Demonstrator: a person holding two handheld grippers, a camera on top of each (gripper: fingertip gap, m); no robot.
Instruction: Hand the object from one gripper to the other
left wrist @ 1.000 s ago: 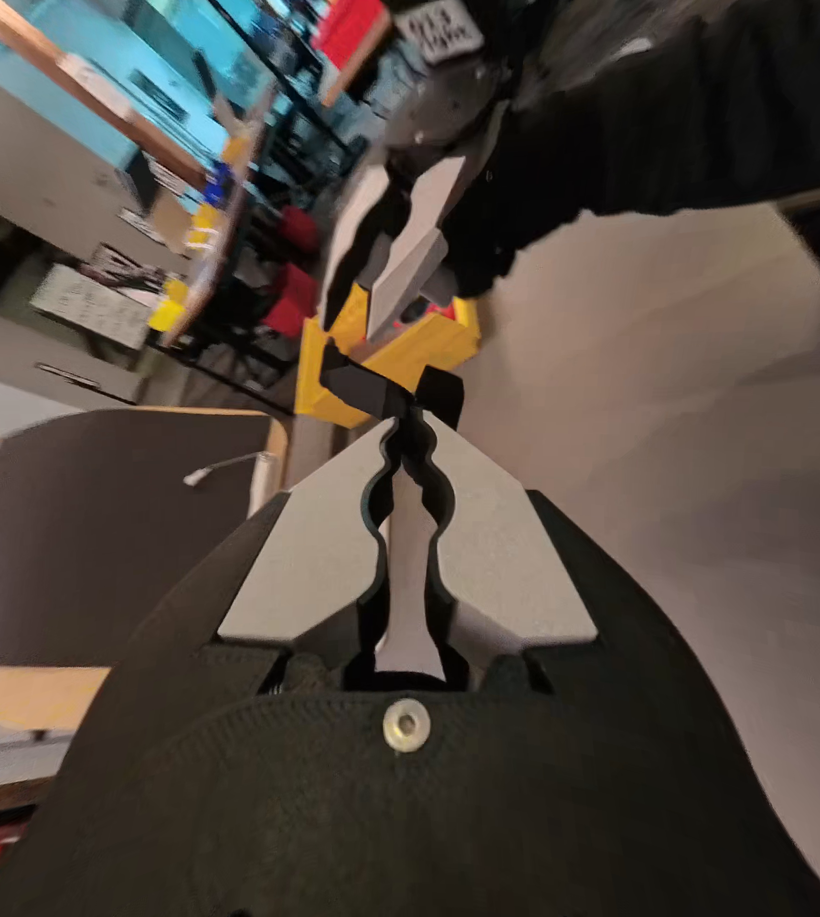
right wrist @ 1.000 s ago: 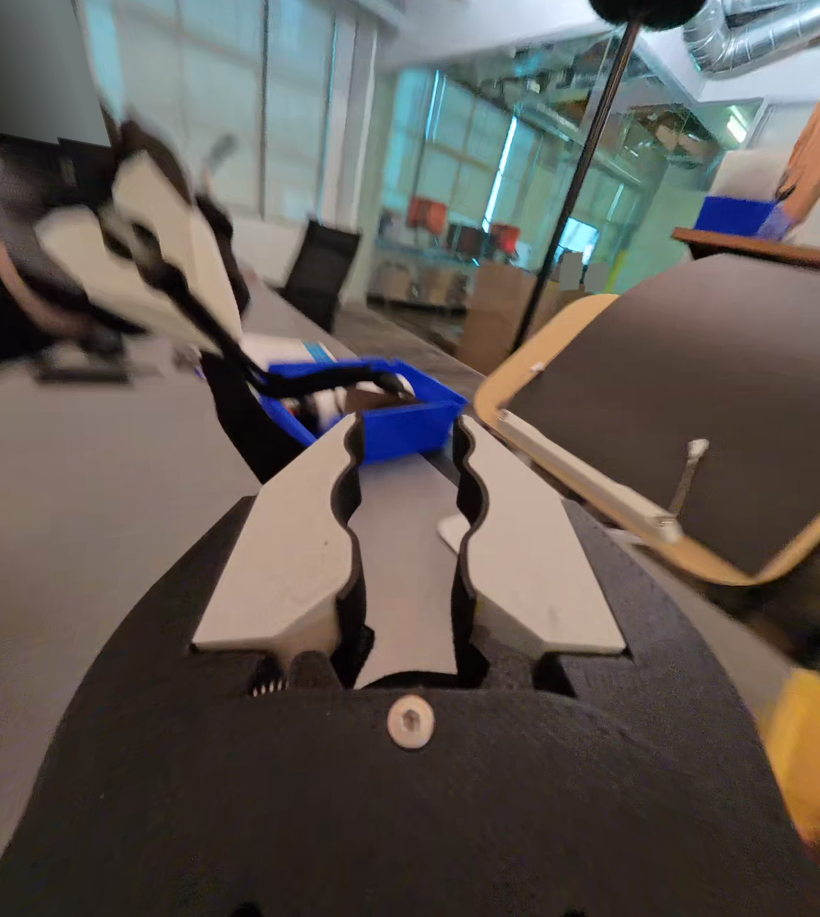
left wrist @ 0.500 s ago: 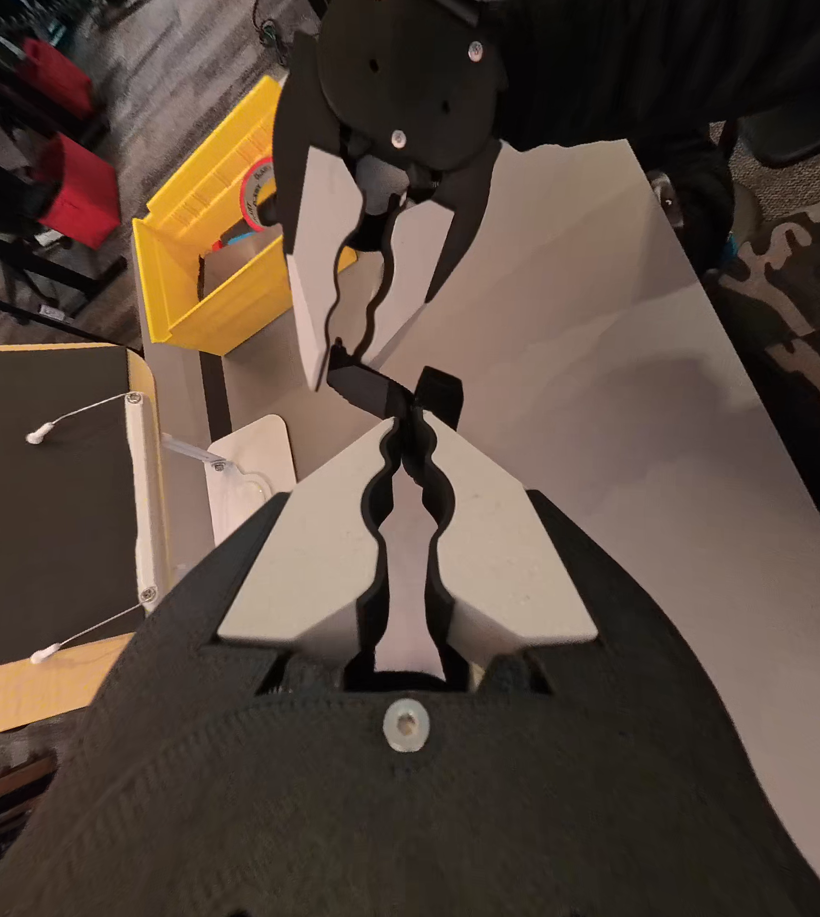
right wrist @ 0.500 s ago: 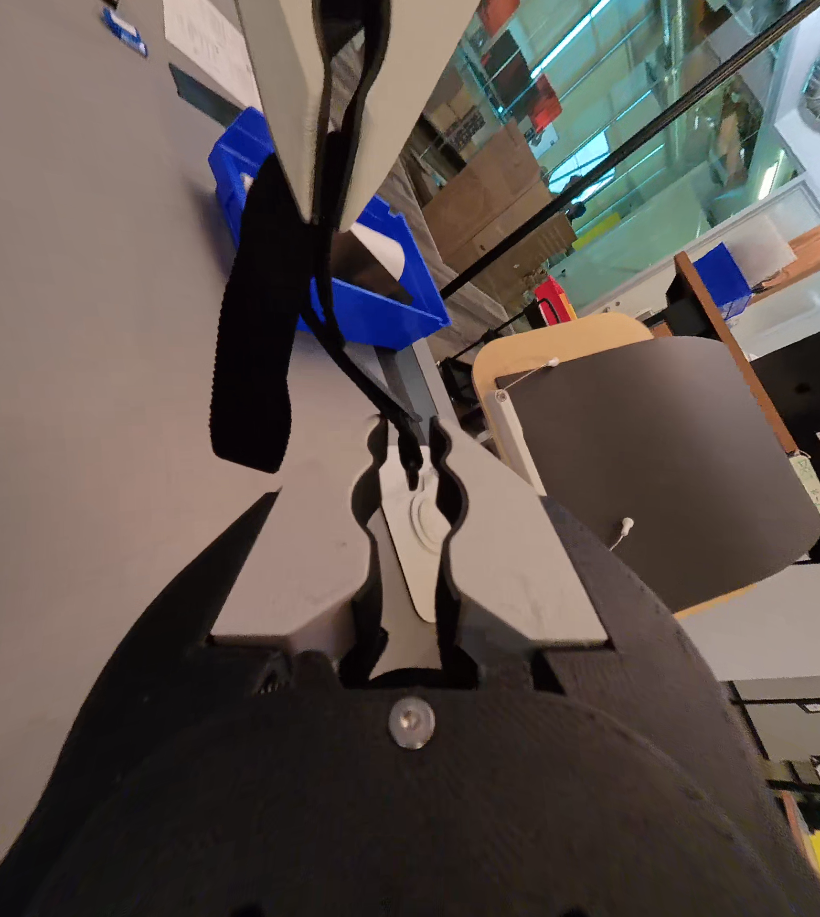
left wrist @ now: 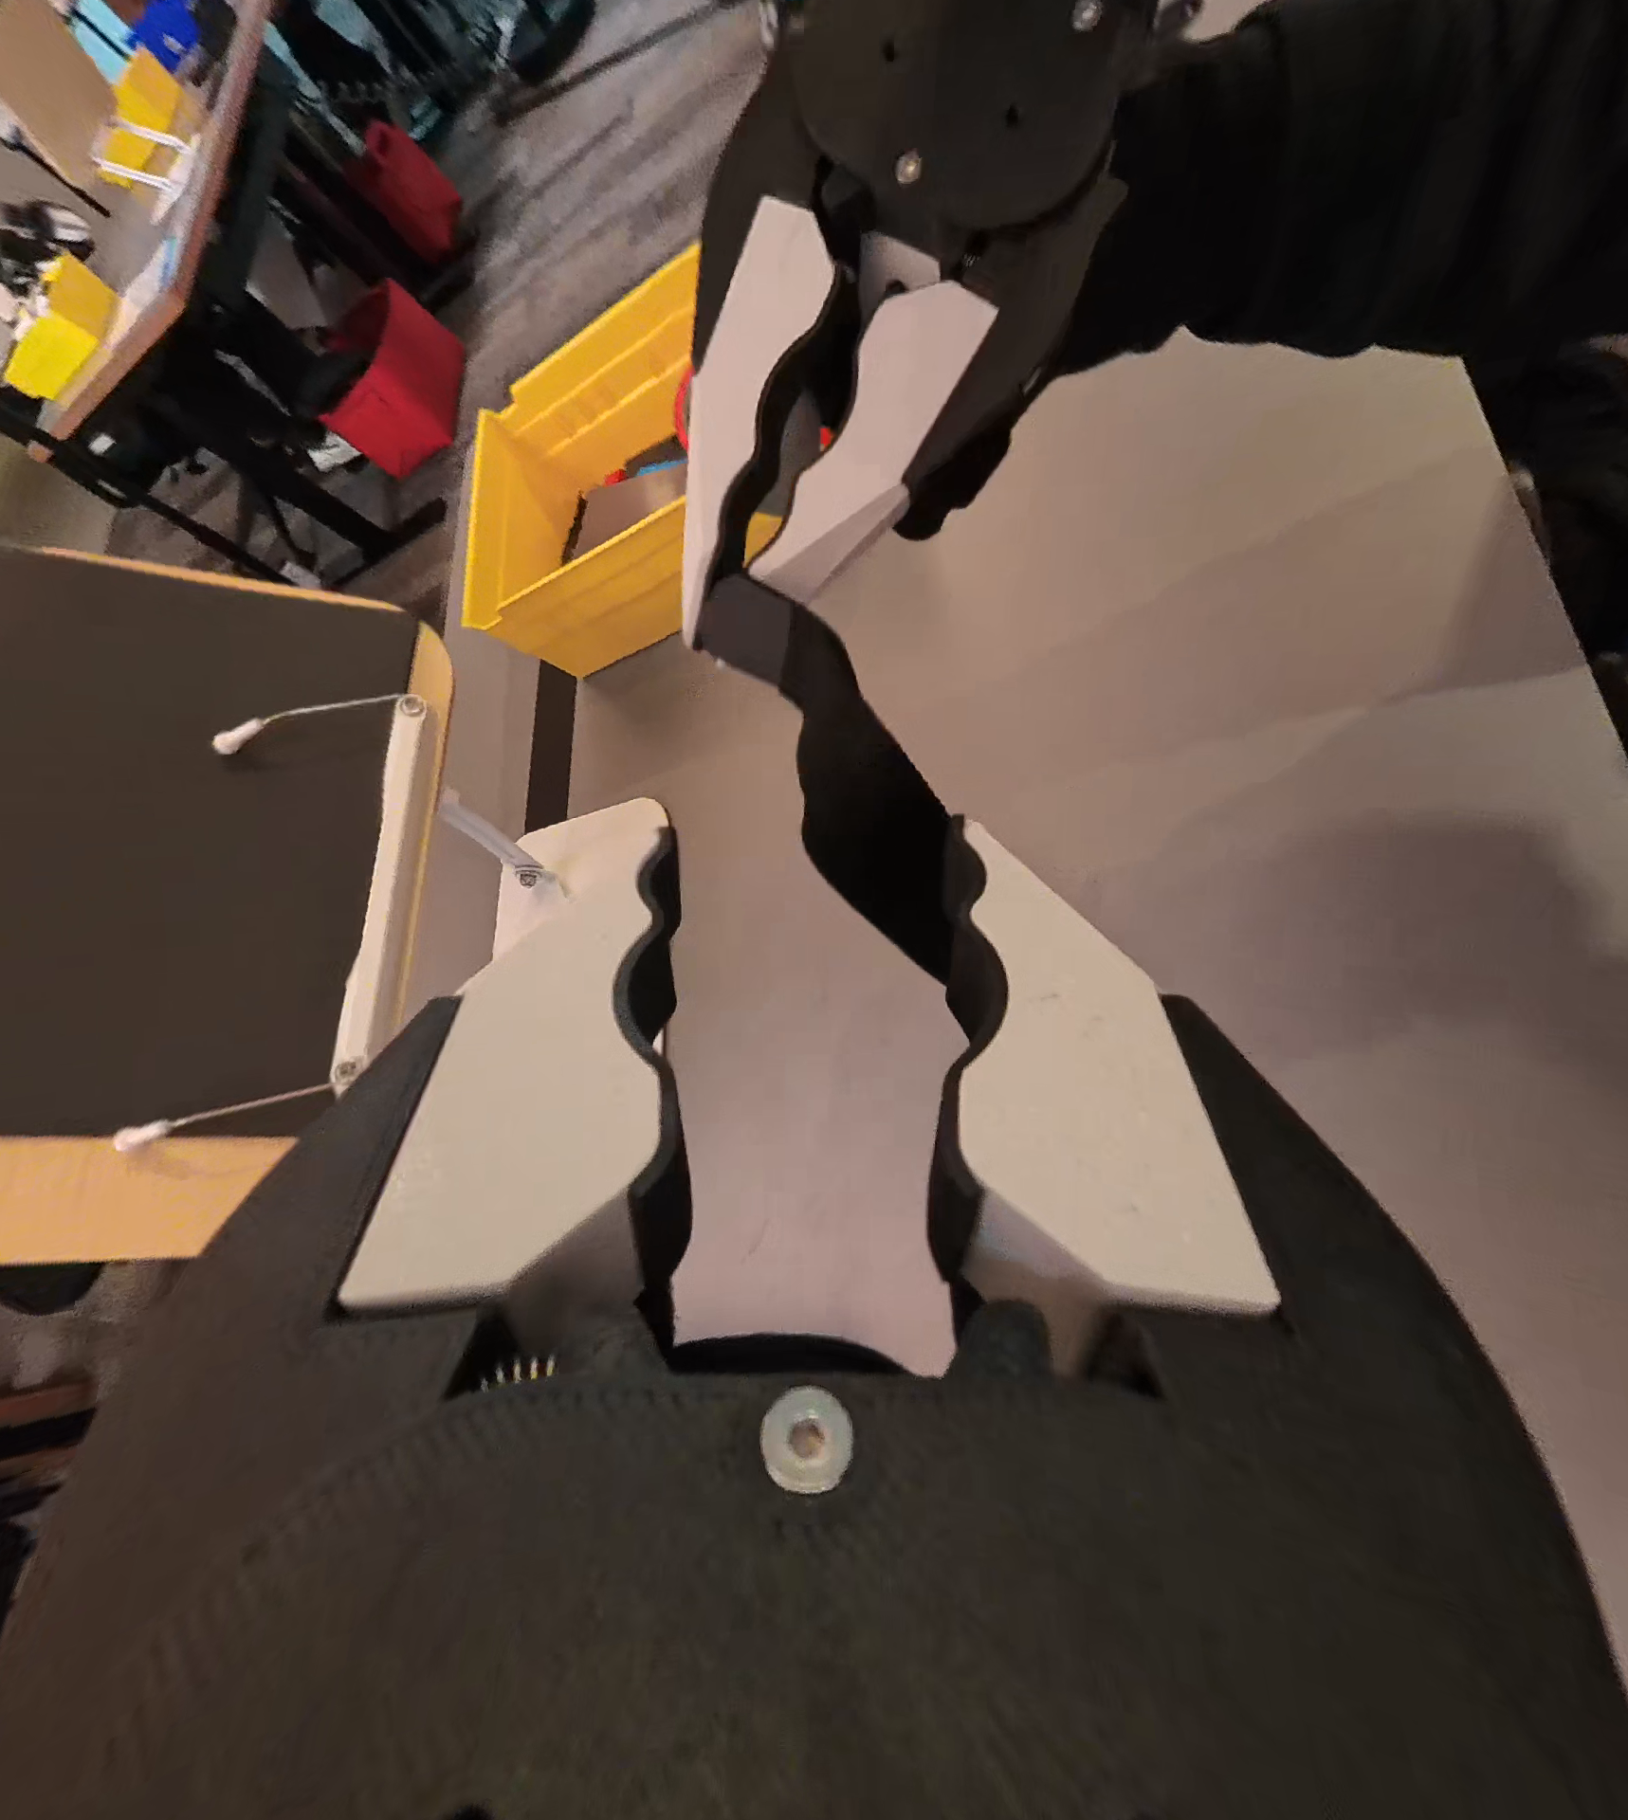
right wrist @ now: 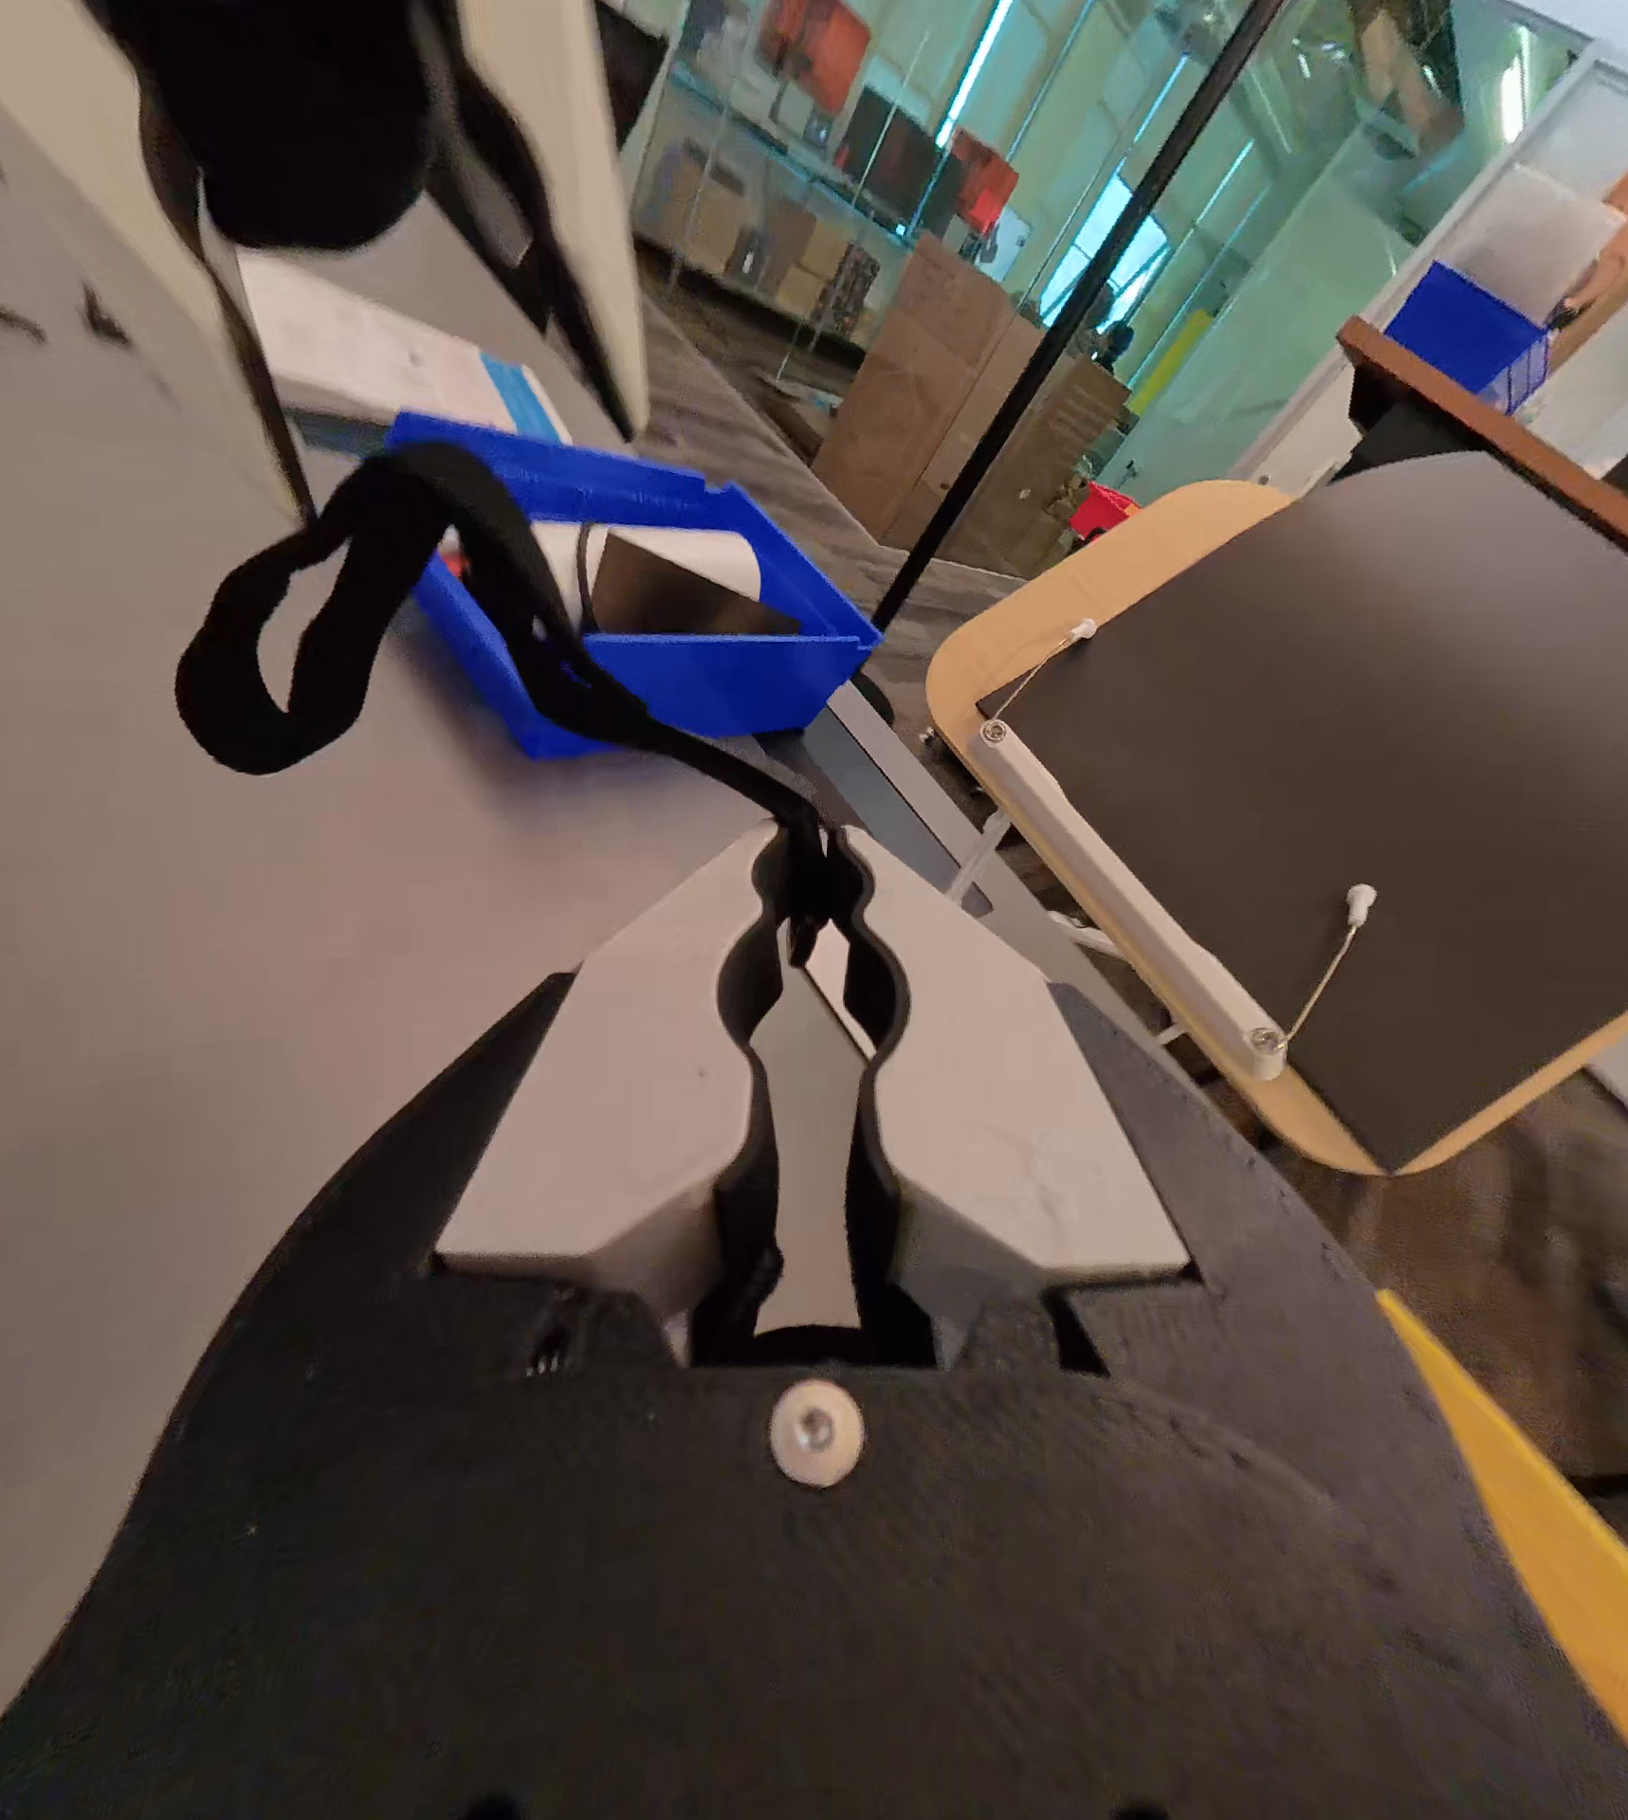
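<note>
The object is a black fabric strap (left wrist: 879, 788). In the left wrist view my left gripper (left wrist: 815, 837) is open, jaws wide apart, and the strap lies against the inner face of its right finger. My right gripper (left wrist: 736, 591) comes in from above and is shut on the strap's upper end. In the right wrist view my right gripper (right wrist: 810, 847) is shut on the strap at its tips. The strap's loop (right wrist: 238, 689) hangs out to the left, under the left gripper's spread fingers (right wrist: 583, 197). Both are held above the grey table (left wrist: 1282, 689).
A yellow bin (left wrist: 534, 552) stands at the table's far end behind the right gripper. A blue bin (right wrist: 711, 680) holding items stands behind the strap. A black board with a tan rim (left wrist: 100, 837) stands beside the table and also shows in the right wrist view (right wrist: 1381, 788). About 9 cm separates my left fingertips from my right.
The right gripper closed on the strap's end. The left gripper, shut on the strap before, has opened wide. The strap now hangs from the right gripper.
</note>
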